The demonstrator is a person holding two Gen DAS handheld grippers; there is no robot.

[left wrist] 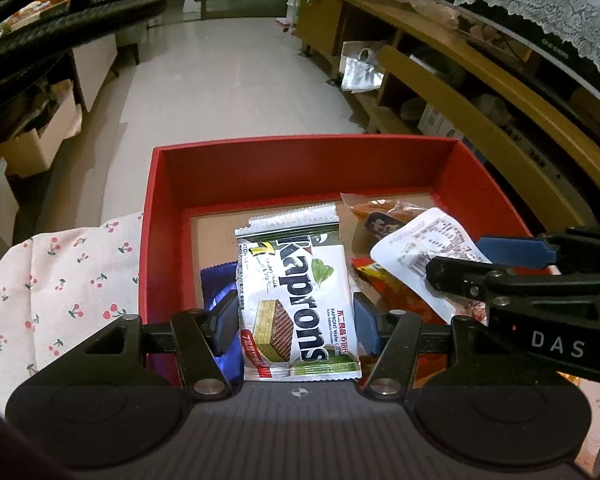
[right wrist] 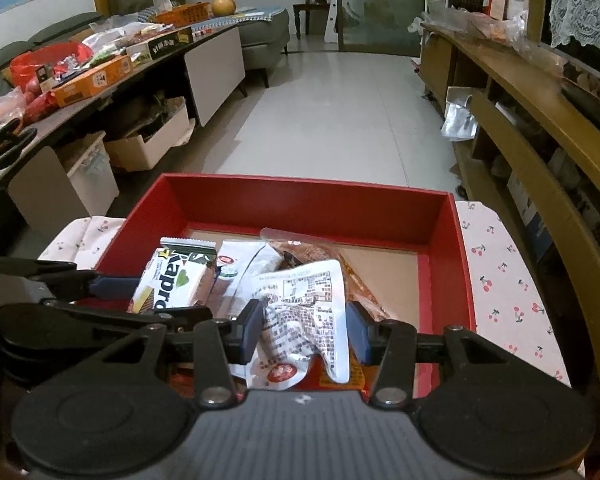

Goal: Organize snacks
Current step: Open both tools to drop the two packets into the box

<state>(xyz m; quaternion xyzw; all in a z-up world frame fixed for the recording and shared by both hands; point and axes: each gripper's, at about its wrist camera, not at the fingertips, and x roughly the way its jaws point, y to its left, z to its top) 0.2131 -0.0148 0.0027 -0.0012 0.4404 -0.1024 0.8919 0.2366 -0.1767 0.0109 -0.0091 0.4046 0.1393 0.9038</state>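
Note:
A red box [left wrist: 300, 168] [right wrist: 300, 204] stands on a cherry-print cloth [left wrist: 60, 280] [right wrist: 508, 280]. My left gripper [left wrist: 296, 320] is shut on a white and green Kaprons wafer packet [left wrist: 296, 296] over the box's near left side; the packet also shows in the right wrist view [right wrist: 168, 284]. My right gripper [right wrist: 306, 330] is shut on a crumpled white snack packet [right wrist: 304, 312] over the box's near right side; it also shows in the left wrist view [left wrist: 424, 252]. An orange packet [left wrist: 380, 216], a red packet [left wrist: 396, 292] and a blue wrapper [left wrist: 220, 280] lie in the box.
A long table [right wrist: 220, 40] on the left carries many snack boxes and bags, with storage bins [right wrist: 148, 144] beneath. A wooden shelf unit [right wrist: 520, 92] runs along the right. White tiled floor [right wrist: 340, 112] lies beyond the box. The box's far half shows bare cardboard [right wrist: 380, 264].

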